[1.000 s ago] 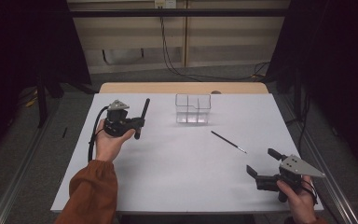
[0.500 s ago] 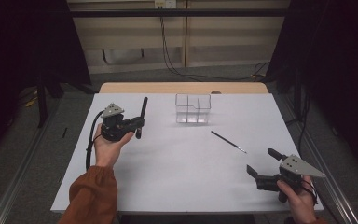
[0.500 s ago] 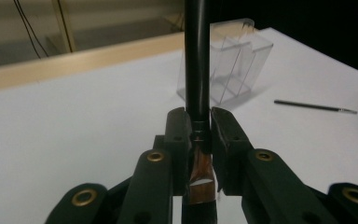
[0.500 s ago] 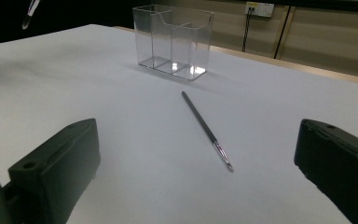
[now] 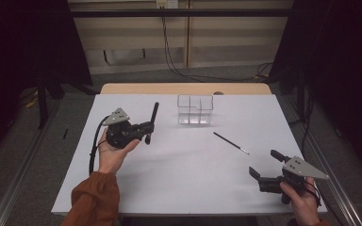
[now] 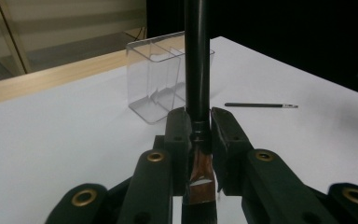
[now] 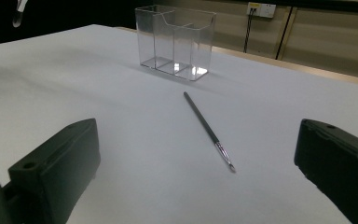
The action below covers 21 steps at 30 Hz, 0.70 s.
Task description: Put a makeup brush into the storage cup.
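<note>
My left gripper (image 5: 147,133) is shut on a thick black brush (image 5: 153,115), held above the white table left of centre. In the left gripper view the jaws (image 6: 199,126) clamp the brush just above its copper ferrule, and the black handle (image 6: 196,60) rises straight up. A clear compartmented holder (image 5: 195,109) stands at the back centre, empty. A thin black brush (image 5: 231,143) lies flat to the right of it. My right gripper (image 5: 263,162) rests open near the front right corner, and its jaws (image 7: 193,144) stand wide apart, facing the thin brush (image 7: 207,128) and the holder (image 7: 177,42).
The white sheet (image 5: 184,188) covers the table, with a wooden strip (image 5: 184,88) at its far edge. Cables hang at the wall behind. The holder (image 6: 156,79) and the thin brush (image 6: 260,105) lie beyond the left jaws.
My left hand has shifted slightly nearer the person, with the thick brush still clamped. The right gripper has stayed in place.
</note>
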### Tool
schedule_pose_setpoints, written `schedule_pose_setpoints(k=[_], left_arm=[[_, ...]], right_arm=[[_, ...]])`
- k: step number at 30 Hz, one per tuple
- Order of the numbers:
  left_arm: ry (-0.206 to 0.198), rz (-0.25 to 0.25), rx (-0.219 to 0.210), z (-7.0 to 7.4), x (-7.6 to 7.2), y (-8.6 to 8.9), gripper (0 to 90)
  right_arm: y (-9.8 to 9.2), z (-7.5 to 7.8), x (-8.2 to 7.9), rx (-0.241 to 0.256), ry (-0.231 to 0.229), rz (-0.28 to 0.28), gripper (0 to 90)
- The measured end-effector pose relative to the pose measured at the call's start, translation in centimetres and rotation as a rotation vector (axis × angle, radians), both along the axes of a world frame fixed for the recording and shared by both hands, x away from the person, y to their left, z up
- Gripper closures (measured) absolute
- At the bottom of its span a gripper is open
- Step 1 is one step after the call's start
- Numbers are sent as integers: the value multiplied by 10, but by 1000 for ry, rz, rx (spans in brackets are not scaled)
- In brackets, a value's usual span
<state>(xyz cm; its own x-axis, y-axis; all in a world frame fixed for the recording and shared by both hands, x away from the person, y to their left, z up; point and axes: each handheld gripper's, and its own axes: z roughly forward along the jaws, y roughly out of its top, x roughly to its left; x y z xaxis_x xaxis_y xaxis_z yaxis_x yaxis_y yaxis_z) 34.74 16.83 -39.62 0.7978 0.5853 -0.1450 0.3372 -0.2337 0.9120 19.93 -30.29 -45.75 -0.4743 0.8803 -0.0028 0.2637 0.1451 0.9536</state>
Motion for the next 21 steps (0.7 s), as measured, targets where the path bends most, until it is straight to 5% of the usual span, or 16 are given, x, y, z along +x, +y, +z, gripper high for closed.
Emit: schedule_pose_setpoints(k=[6, 21], left_arm=[[-3, -43, -36, 7, -6, -9, 778], [-4, -109, -43, 19, -16, -23, 778]], right_arm=[[0, 0, -1, 3, -2, 2, 0], [0, 0, 0, 4, 0, 2, 0]])
